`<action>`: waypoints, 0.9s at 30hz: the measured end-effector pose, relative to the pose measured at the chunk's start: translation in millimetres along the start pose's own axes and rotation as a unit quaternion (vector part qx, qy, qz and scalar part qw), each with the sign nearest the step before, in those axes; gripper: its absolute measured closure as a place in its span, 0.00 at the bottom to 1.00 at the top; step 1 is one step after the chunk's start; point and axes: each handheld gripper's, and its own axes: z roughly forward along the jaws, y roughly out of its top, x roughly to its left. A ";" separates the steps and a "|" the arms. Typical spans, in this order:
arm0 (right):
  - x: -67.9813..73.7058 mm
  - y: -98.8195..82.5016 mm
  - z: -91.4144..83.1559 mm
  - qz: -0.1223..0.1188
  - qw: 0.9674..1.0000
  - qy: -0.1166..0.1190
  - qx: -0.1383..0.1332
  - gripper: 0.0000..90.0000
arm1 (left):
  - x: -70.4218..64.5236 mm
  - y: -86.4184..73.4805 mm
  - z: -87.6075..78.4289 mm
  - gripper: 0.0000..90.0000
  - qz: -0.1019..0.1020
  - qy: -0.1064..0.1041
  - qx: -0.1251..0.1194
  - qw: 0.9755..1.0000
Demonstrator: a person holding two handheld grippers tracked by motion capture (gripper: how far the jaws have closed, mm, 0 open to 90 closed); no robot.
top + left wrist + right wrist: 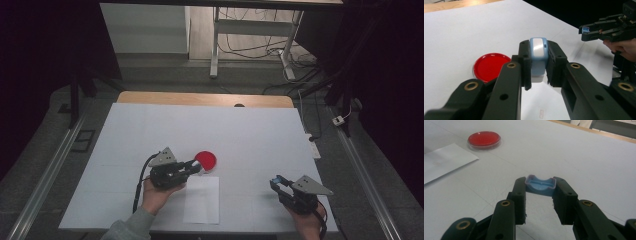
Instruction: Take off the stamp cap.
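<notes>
My left gripper (195, 166) is shut on a small pale blue and white block (538, 53), which stands upright between its pads just above the table. A round red dish (205, 160) (490, 66) lies flat right beside the left gripper's tips. My right gripper (276, 182) (540, 192) sits near the table's front right and is shut on a small blue cap-like piece (540, 185) with its hollow side up. In the left gripper view, the right gripper (585, 30) shows at the far right with that blue piece at its tips.
A white sheet of paper (202, 200) (444, 160) lies on the white table cover (250, 135) near the front edge, between the two hands. A wooden table edge (205, 98) runs along the back. Cables and a desk frame stand on the floor beyond.
</notes>
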 end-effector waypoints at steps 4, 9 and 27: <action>-0.7 0.4 0.9 -0.001 1.000 0.002 -0.001 0.71 | 1.2 0.3 -1.1 0.84 0.001 0.003 0.001 1.000; -1.0 0.5 0.3 0.000 1.000 0.002 -0.002 0.71 | 2.1 1.3 -2.0 0.84 0.003 0.009 0.006 1.000; -2.8 0.6 0.8 0.001 1.000 0.000 -0.004 0.71 | 9.4 13.4 -4.3 0.84 0.010 0.020 0.013 1.000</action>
